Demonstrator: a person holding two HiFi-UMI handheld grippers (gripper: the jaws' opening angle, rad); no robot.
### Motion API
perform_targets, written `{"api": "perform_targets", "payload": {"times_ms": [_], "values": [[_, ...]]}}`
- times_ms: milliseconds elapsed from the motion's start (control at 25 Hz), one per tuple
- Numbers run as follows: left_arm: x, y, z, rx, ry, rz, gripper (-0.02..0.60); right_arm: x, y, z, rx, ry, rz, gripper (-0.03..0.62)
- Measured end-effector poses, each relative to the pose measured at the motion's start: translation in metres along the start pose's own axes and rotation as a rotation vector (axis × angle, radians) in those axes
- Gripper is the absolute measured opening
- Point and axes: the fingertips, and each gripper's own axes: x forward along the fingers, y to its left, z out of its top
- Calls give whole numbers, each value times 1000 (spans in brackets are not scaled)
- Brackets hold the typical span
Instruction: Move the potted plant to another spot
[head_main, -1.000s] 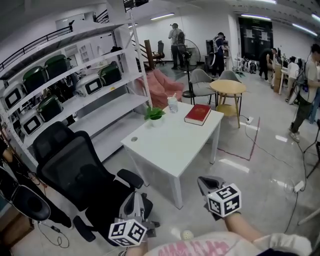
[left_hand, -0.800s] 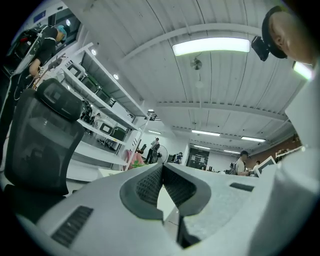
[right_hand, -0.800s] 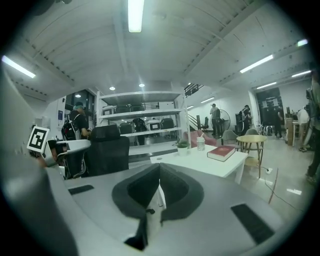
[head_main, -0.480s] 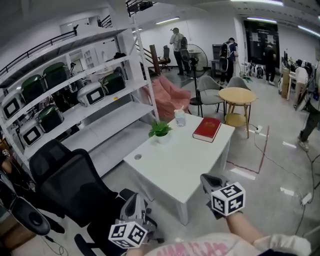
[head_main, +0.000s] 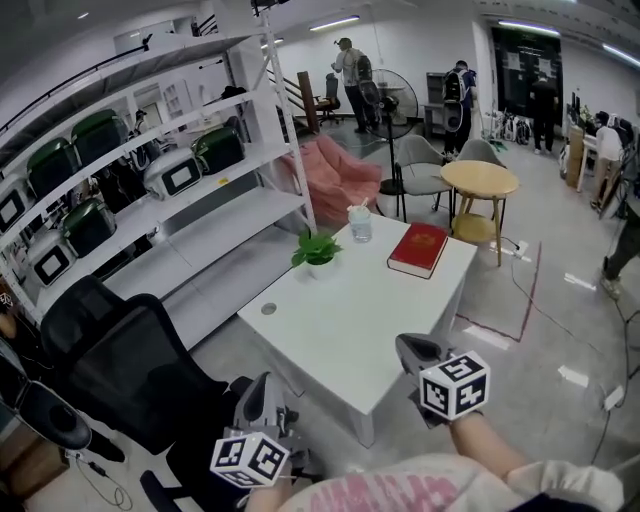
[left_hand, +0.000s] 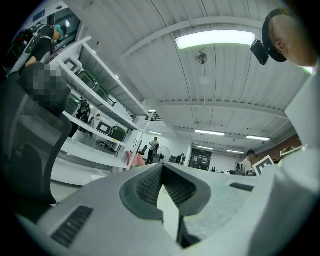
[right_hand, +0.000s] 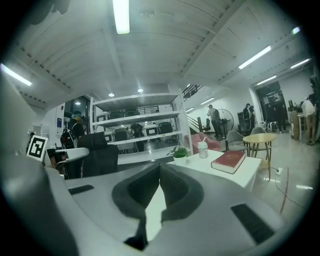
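Observation:
A small green potted plant (head_main: 316, 252) in a white pot stands near the far left edge of the white table (head_main: 345, 325); the right gripper view shows the plant (right_hand: 180, 152) far ahead. My left gripper (head_main: 260, 392) is low at the left, beside the black chair, well short of the table. Its jaws (left_hand: 162, 167) are shut with nothing between them. My right gripper (head_main: 412, 350) hangs at the table's near corner, also shut and empty (right_hand: 159, 167). Neither gripper is close to the plant.
A red book (head_main: 418, 248) and a lidded cup (head_main: 361, 224) share the far end of the table. A black office chair (head_main: 115, 365) is at the left, white shelving (head_main: 170, 215) behind it. A round wooden table (head_main: 480, 180), grey chairs and people are beyond.
Both grippers and the head camera have come forward toward the white table, which now looks nearer. The plant has not moved. Both grippers stayed shut.

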Motion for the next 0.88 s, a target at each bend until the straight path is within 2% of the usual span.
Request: {"api": "perform_targets", "payload": {"times_ms": [200,520,880], "values": [[9,15,-17,-35,46,4,3,19,-4,-20,56,38,13,5],[54,38,-30,-55,88,-22,3,64,-19,-27,149,17,54,6],[151,91,-43,-94,156,-57,3,169,-51,-19,179,58,32,6]]}}
